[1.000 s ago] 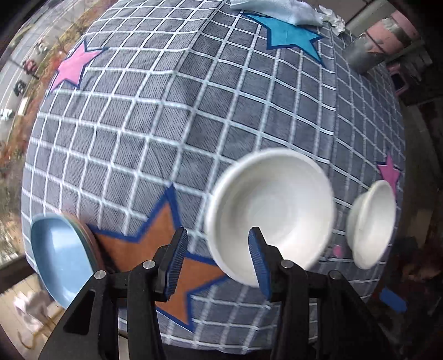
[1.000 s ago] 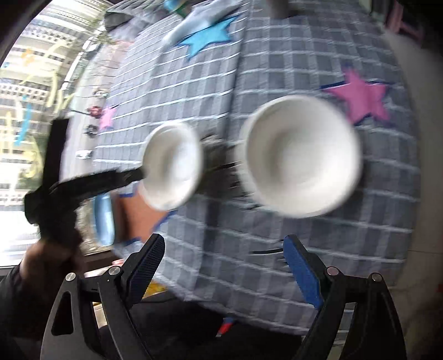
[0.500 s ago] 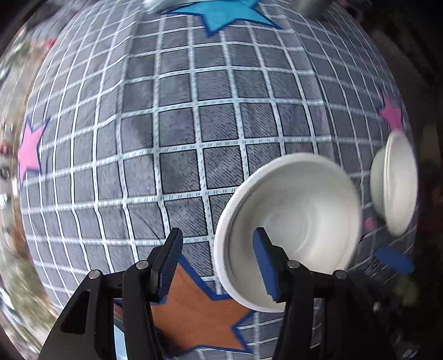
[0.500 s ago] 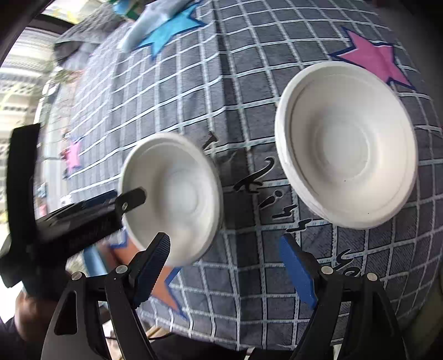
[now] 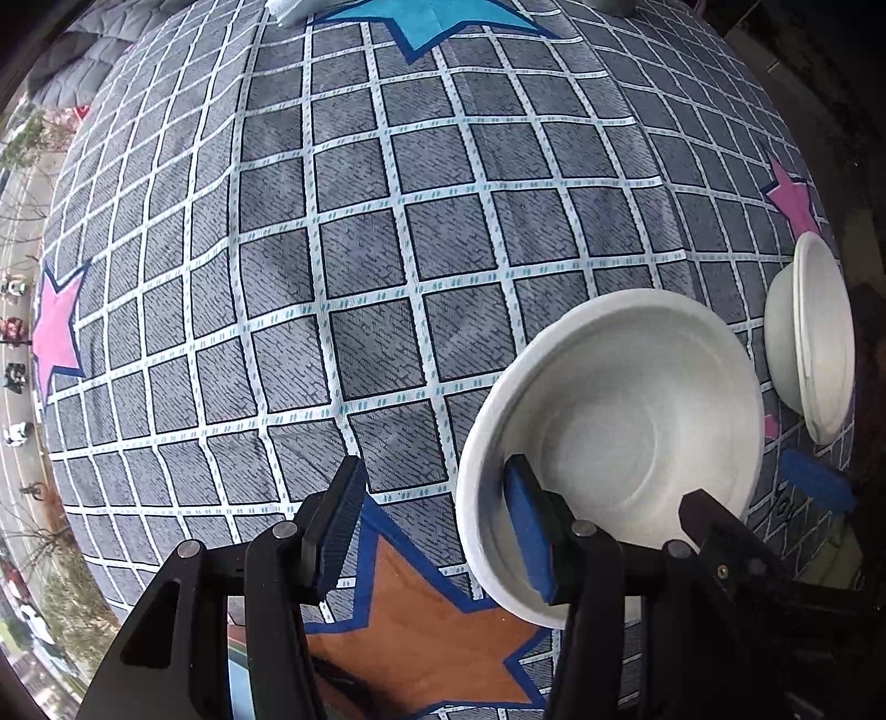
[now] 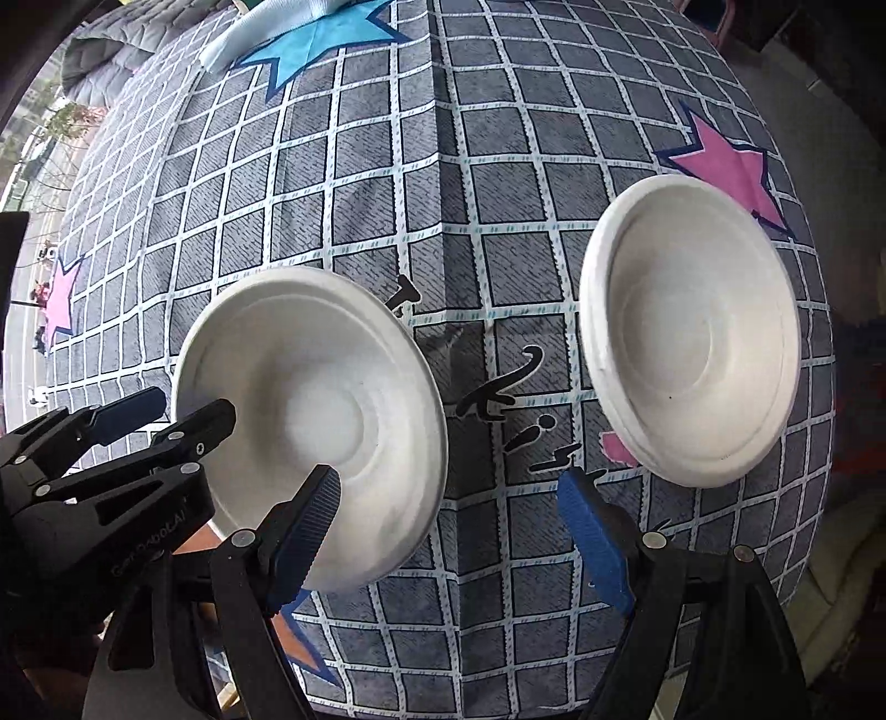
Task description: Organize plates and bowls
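Note:
Two white bowls rest on the checked tablecloth. The nearer bowl (image 5: 609, 437) (image 6: 315, 410) lies under my left gripper (image 5: 434, 482) (image 6: 166, 412). The left gripper is open: one blue pad is inside the bowl, the other outside, and the near rim passes between them without being pinched. The second white bowl (image 6: 692, 332) (image 5: 814, 343) sits to the right, and its rim looks doubled. My right gripper (image 6: 451, 498) hangs open over the cloth between the two bowls. Its left pad overlaps the nearer bowl's rim in the picture, and nothing is in it.
The grey checked tablecloth (image 5: 360, 249) carries pink, blue and orange stars. A pale blue cloth (image 6: 266, 27) lies at the far edge. A sliver of a blue plate (image 5: 237, 681) shows at the near left edge. The table drops off on the right.
Both grippers have come down closer to the table. The left one slid right until a pad sat inside the nearer bowl. The right one now hangs between the two bowls.

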A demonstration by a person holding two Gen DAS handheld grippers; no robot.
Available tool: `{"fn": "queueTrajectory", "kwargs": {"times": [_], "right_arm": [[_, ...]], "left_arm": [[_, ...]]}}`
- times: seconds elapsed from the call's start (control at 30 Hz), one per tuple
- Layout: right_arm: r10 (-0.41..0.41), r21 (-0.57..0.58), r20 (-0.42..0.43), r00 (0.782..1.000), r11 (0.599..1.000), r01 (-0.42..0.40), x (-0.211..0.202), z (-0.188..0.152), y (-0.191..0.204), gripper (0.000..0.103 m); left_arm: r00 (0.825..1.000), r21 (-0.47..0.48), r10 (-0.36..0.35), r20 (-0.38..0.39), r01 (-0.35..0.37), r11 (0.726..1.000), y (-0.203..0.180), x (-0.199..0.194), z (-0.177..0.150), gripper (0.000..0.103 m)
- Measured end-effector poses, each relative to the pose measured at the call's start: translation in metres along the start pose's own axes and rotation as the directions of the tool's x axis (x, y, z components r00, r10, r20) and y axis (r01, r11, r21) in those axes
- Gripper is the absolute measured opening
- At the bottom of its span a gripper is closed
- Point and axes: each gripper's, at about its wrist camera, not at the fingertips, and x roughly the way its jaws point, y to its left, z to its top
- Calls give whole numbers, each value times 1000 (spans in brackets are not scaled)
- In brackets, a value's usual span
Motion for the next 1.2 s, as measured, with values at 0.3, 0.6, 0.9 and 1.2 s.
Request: {"fn": "queueTrajectory", "kwargs": {"times": [0.3,0.6,0.9,1.2], "right_arm": [[-23,-42,-18,1000,999,23,13,7,30,56],[-6,-93,-28,1000,996,3,28,-1,63,27],[47,-99,-30,998,994,-49,26,-14,75,22],[34,-181,-36,999,983,-39,24,-46,79,22]], "left_arm": [[1000,-3,-27,-9,27,1000,32,16,-8,51],[990,-1,-133,-36,133,991,37,11,-20,33],[986,-8,-165,-22,165,986,24,-4,-45,27],[987,-1,-160,-33,160,987,-4,-11,-102,27]]}}
